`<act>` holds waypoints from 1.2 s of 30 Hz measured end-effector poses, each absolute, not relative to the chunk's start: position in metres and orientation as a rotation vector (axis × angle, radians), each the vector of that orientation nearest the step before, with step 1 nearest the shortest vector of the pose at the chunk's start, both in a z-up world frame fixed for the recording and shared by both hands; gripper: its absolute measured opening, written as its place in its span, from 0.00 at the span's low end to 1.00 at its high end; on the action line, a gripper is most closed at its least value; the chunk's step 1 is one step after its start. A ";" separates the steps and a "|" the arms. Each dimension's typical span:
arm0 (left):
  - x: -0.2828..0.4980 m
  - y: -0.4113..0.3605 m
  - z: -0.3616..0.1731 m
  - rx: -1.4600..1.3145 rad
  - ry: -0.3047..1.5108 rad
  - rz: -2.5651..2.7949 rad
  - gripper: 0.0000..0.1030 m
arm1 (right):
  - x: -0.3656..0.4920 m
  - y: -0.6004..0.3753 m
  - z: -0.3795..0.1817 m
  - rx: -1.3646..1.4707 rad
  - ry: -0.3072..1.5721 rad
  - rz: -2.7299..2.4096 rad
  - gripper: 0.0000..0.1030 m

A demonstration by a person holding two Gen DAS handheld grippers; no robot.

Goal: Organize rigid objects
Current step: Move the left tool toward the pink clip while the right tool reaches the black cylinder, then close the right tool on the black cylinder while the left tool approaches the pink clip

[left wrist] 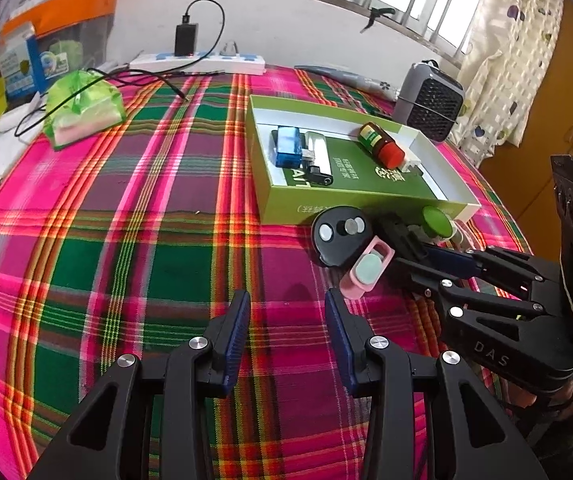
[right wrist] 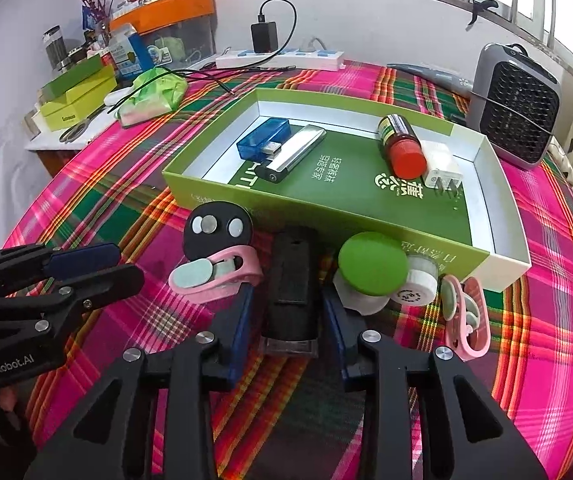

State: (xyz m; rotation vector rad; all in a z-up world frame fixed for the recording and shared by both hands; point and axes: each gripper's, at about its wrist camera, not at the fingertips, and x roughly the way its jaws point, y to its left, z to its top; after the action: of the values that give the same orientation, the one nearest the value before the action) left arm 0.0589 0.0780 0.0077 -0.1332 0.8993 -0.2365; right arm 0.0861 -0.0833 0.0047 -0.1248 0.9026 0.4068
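A black oblong device (right wrist: pixel 291 280) lies on the plaid cloth between my right gripper's (right wrist: pixel 288 308) blue pads. A thin gap shows on its left side, so the pads stand beside it without pressing. Around it lie a black disc (right wrist: pixel 217 232), a pink clip (right wrist: pixel 214 276), a green-lidded jar (right wrist: pixel 372 264), a small white jar (right wrist: pixel 416 284) and a second pink clip (right wrist: pixel 468 316). Behind is the green box (right wrist: pixel 206 196), holding a blue USB stick (right wrist: pixel 262 142), a silver lighter (right wrist: pixel 294 152), a red-capped bottle (right wrist: pixel 402 146) and a white plug (right wrist: pixel 442 170). My left gripper (left wrist: pixel 287 304) hovers open over bare cloth, left of the pile.
A grey fan heater (right wrist: pixel 514 108) stands at the back right beside the box. A power strip (right wrist: pixel 278 58) with a charger, a green plastic bag (right wrist: pixel 154 92), scissors (right wrist: pixel 74 128) and stacked boxes (right wrist: pixel 74 92) crowd the far left. A wooden cabinet (left wrist: pixel 558 92) is right of the table.
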 end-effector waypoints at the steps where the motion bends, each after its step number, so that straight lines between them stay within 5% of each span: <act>1: 0.059 0.077 0.008 -0.130 0.898 -0.238 0.37 | 0.086 -0.084 0.005 -0.126 0.901 0.406 0.28; 36: 0.073 0.001 0.014 0.064 0.909 -0.367 0.37 | 0.040 -0.148 0.025 -0.050 0.825 0.392 0.28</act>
State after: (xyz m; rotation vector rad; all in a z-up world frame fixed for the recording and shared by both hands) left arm 0.0732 0.0008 0.0145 0.0637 0.9086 -0.3671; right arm 0.0404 -0.1479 0.0249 -0.0501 0.8252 0.3919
